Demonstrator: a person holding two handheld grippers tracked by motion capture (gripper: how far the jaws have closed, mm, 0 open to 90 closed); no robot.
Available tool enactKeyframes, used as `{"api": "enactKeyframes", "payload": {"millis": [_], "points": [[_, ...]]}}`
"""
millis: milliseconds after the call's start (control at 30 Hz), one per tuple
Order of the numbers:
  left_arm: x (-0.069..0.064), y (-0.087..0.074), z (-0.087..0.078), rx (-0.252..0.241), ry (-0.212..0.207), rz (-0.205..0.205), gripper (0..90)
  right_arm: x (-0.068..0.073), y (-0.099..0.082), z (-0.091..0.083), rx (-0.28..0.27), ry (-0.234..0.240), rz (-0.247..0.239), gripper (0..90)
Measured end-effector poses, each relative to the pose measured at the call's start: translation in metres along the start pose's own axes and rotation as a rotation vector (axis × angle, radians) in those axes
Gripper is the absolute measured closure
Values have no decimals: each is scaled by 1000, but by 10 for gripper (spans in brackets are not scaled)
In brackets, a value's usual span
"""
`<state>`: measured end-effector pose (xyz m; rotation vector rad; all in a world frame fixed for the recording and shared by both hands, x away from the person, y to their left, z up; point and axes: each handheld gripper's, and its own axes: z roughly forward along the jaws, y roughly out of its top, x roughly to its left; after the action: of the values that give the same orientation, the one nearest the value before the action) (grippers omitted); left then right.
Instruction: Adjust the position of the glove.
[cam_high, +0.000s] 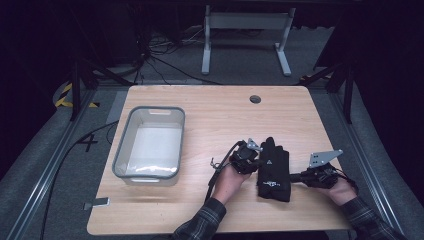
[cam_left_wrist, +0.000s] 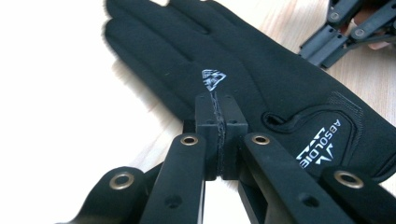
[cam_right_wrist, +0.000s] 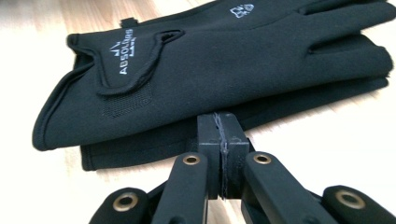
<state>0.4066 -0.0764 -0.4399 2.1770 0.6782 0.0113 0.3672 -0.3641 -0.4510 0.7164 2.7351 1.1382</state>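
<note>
Left gripper (cam_high: 256, 161) shut, empty, at gloves (cam_high: 274, 170); right gripper (cam_high: 294, 176) shut, opposite side.

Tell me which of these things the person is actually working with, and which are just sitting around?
In use:
- black gloves, stacked
- left gripper, shut
- right gripper, shut

Lying about:
- grey bin
- wooden table

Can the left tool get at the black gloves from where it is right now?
Probably yes. The left tool sits right at the edge of the black gloves, its jaws pressed shut, and nothing lies between them. It would need to open before it could take hold.
</note>
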Motion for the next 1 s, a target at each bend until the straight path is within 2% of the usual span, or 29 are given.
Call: {"api": "enactKeyframes", "payload": {"millis": [200, 433, 533, 833, 900, 1000], "points": [[8, -6, -19, -5, 27, -16, 896, 5, 2, 5, 1, 21, -10, 900], [10, -16, -39, 0, 59, -18, 896, 15, 14, 17, 6, 48, -59, 900], [10, -24, -47, 3, 68, -34, 896, 19, 24, 25, -10, 67, -75, 900], [7, -30, -57, -4, 75, -42, 896, 34, 53, 61, 21, 105, -157, 900], [8, -31, -57, -9, 76, -45, 896, 34, 56, 64, 25, 106, -168, 900], [9, -31, -58, -11, 76, -49, 896, 33, 55, 60, 17, 98, -153, 900]]}}
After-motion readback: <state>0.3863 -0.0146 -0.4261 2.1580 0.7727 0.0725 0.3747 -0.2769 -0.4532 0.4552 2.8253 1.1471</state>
